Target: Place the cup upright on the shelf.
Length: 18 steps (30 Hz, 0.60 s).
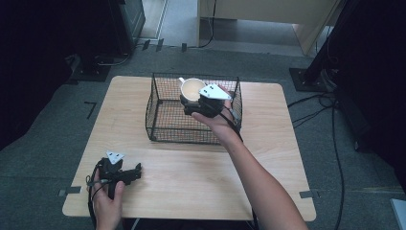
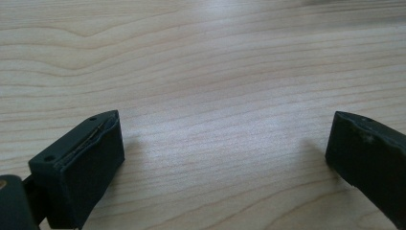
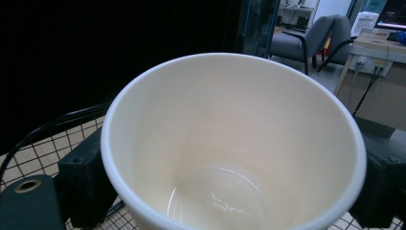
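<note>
Pale wooden table point(image 1: 191, 177) on grey carpet point(image 1: 57, 115)

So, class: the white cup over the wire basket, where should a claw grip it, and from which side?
Grip the cup across its body just under the rim, coming from the side opposite its handle. The round wall narrows downward, so the jaws sit either side of it, as the right claw does now over the basket.

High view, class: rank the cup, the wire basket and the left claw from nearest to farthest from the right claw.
1. Cup: clamped in the right claw, over the basket.
2. Wire basket: directly beneath it, mid-table.
3. Left claw: at the table's near left corner.
</note>
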Available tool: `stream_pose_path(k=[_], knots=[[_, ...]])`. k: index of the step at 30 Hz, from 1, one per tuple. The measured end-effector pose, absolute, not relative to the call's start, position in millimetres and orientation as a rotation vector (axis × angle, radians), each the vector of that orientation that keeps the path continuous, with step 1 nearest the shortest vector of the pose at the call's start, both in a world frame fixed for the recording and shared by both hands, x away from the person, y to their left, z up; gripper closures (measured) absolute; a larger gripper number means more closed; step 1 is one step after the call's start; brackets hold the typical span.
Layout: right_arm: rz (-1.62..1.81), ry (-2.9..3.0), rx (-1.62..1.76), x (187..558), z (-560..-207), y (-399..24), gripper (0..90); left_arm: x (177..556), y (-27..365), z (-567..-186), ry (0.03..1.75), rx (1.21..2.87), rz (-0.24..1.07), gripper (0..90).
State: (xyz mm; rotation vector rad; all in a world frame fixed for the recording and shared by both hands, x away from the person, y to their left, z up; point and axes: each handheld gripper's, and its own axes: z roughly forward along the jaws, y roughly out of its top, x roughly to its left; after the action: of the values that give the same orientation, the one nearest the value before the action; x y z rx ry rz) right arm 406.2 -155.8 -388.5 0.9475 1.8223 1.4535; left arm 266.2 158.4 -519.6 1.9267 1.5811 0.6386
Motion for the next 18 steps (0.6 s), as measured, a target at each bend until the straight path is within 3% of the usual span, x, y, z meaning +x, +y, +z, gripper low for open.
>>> stream_pose_path(k=[18], knots=[[1.417, 1.857, 0.942, 443.9, -421.7, -157.8, 9.9, 266.1, 158.4, -519.5, 1.582, 1.926, 0.637, 0.0]])
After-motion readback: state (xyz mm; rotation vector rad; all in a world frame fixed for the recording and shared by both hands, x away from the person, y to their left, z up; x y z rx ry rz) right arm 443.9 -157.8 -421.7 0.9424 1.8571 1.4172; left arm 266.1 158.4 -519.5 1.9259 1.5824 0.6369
